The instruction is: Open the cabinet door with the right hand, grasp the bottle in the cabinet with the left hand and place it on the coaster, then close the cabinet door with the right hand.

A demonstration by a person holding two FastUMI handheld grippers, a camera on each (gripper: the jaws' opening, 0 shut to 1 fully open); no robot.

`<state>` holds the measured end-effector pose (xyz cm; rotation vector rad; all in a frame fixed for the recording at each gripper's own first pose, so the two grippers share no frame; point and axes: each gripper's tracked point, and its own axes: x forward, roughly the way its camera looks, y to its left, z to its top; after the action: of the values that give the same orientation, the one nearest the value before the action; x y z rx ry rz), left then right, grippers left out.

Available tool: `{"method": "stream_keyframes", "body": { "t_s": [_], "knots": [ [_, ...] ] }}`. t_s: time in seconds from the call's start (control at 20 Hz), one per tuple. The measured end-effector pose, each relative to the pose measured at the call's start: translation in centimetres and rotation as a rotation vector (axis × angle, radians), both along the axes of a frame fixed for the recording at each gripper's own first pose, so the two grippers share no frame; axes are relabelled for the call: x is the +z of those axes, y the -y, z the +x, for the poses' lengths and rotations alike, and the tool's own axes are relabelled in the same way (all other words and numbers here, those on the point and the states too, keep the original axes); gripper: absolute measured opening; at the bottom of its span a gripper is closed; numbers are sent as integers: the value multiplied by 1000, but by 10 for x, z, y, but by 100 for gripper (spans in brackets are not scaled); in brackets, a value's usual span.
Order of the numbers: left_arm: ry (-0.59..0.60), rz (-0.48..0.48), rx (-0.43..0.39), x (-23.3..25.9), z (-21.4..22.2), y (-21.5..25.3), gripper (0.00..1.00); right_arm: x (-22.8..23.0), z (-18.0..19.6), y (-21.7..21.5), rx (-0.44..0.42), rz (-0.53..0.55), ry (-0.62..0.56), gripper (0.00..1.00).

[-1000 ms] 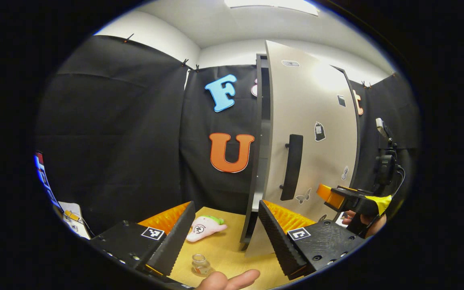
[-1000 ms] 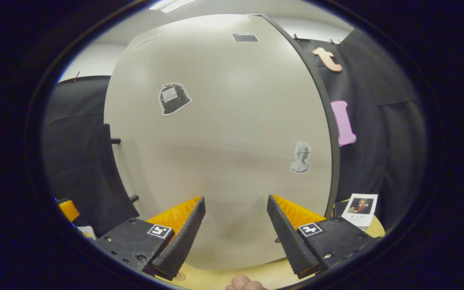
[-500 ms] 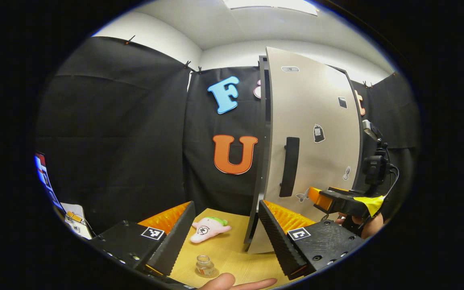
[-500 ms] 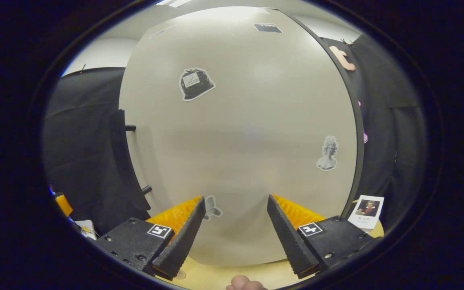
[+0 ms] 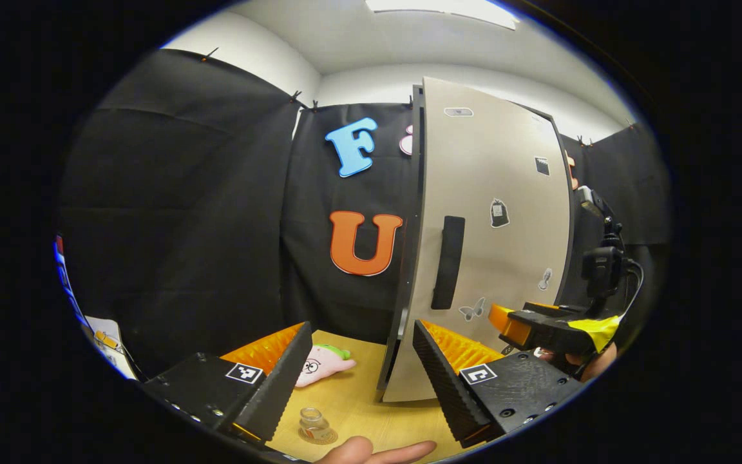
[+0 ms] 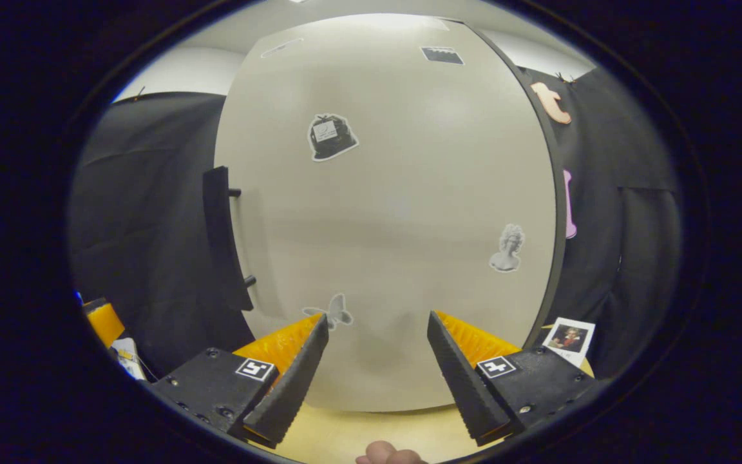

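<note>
On the wooden table [image 5: 358, 399], at the left, a pink plush toy [image 5: 319, 365] lies beyond the left gripper [image 5: 359, 374], whose jaws stand apart and empty. The small glass bottle [image 5: 312, 424] sits on the coaster [image 5: 326, 437] between its fingers. Just right, the cabinet door [image 5: 493, 225] with its dark handle [image 5: 447, 262] stands nearly shut. The right gripper [image 6: 377, 370] faces the door [image 6: 403, 212], spread wide, gripping nothing. A photo card [image 6: 568, 336] stands far right.

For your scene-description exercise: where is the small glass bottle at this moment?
In the left gripper view, the bottle stands on the coaster on the wooden table, low in frame, below the pink plush toy.
</note>
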<state>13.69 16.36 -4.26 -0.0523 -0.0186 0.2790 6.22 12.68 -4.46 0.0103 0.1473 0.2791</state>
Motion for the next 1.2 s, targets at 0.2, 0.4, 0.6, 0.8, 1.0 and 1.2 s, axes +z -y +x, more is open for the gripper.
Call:
{"method": "stream_keyframes", "body": {
  "t_s": [0.2,0.4,0.6,0.8,1.0,1.2],
  "knots": [
    [-5,20,-59,-1,22,11,95,6,-17,41,-122,-10,33,99],
    [30,24,-63,10,46,18,95,1,-37,79,-274,-21,20,99],
    [45,7,-76,9,57,35,95,-10,-70,99,-370,74,4,99],
    [20,-41,-154,0,54,72,95,-9,-89,111,-389,70,44,99],
    [26,21,-183,2,55,84,95,-3,-95,94,-326,52,69,100],
    [28,21,-208,3,57,93,95,8,-97,86,-293,40,116,99]
  ]
}}
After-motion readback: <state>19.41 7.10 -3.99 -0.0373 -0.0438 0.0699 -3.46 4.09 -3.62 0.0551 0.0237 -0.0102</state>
